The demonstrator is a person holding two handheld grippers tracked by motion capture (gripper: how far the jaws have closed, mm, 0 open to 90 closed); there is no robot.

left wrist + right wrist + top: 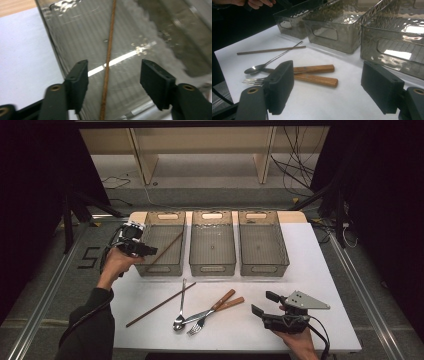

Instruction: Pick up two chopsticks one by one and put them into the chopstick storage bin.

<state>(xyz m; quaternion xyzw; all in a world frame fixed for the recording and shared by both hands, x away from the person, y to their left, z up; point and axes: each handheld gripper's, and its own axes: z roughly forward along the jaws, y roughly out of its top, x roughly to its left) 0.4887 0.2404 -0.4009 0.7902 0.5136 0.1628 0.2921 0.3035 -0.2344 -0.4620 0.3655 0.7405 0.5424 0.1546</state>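
My left gripper (145, 250) hangs over the near edge of the leftmost smoky-grey clear plastic bin (172, 221), jaws spread and released. A thin brown wooden chopstick (108, 60) lies slanted inside that bin, between my jaws in the left gripper view but untouched. My right gripper (265, 304) hovers above the white table (320, 270), jaws wide, gripping nothing. On the table: second brown chopstick (160, 304), steel spoon (181, 307), two wooden-handled utensils (314, 73).

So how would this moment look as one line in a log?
left gripper: open over left bin | chopstick: leaning in that bin | right gripper: open, near fork | second chopstick: on table
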